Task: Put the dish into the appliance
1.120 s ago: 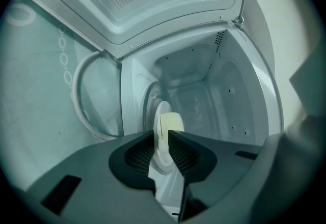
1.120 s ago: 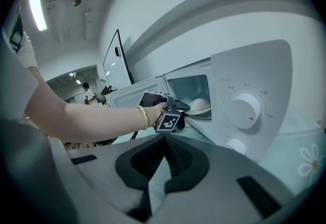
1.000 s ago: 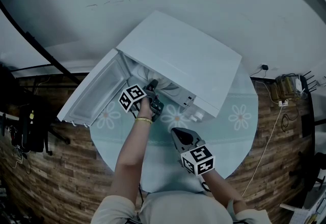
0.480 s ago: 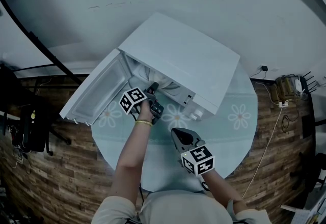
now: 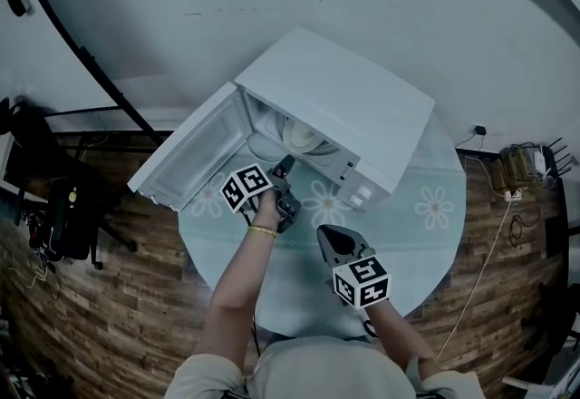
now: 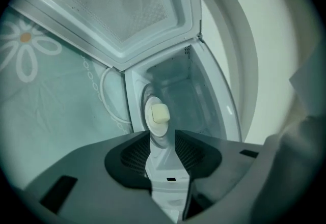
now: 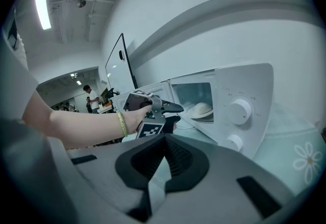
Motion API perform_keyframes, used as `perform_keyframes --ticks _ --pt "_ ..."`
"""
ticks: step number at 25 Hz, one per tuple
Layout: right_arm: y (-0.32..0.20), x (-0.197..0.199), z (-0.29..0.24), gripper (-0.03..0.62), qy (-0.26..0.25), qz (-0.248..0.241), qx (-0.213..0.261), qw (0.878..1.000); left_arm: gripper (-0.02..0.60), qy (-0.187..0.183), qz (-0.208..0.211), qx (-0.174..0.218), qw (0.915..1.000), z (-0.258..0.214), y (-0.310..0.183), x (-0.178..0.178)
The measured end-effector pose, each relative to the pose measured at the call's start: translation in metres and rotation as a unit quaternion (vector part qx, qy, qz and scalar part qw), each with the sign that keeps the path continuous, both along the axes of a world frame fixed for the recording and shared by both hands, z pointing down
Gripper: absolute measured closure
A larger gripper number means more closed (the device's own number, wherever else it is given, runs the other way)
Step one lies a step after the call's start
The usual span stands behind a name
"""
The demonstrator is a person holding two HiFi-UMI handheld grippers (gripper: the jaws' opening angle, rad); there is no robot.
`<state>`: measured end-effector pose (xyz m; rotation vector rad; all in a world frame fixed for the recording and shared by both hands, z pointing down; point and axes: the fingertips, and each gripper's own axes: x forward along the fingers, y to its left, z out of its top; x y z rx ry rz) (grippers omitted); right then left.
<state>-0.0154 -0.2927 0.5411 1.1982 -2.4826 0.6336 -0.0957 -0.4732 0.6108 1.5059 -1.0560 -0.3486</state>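
A white microwave [image 5: 344,98] stands on the round table [image 5: 426,234], its door [image 5: 195,148] swung wide to the left. Inside the cavity rests a pale dish [image 5: 304,136] with a yellowish lump of food on it; the left gripper view shows the dish [image 6: 158,114] straight ahead past the jaws. My left gripper [image 5: 286,163] hovers just outside the opening, open and empty [image 6: 162,134]. The right gripper [image 5: 328,238] waits nearer the person over the tablecloth, its jaws shut with nothing held [image 7: 164,139]. From the right gripper view I see the dish [image 7: 200,110] and the left gripper [image 7: 175,108].
Two knobs [image 7: 239,111] sit on the microwave's front panel at the right. The tablecloth carries flower prints. On the wooden floor lie cables and a power strip [image 5: 512,170] at the right, and dark equipment [image 5: 63,216] stands at the left. A whiteboard and people show far behind.
My left gripper has drawn back from the microwave opening with open jaws, and the dish now shows lying inside the cavity. The right gripper has hardly moved.
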Motion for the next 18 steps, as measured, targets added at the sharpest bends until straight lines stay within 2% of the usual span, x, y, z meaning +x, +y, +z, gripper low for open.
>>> perform_keyframes --ticks 3,7,10,18 --pt "0.008 -0.001 -0.002 0.588 0.0 0.005 0.003 1.0 0.455 -0.017 0.009 0.027 0.9994 -0.017 0.023 -0.004" --pt "0.018 -0.004 -0.007 0.588 0.003 0.007 0.009 1.0 0.535 -0.047 0.032 0.061 0.9965 -0.042 0.057 -0.006" --pt "0.029 -0.007 -0.009 0.588 0.005 0.012 0.01 1.0 0.563 -0.07 0.051 0.079 0.993 -0.054 0.085 -0.008" --pt "0.055 -0.013 -0.017 0.588 0.005 0.025 0.015 1.0 0.569 -0.17 0.1 0.099 0.9752 -0.06 0.162 -0.017"
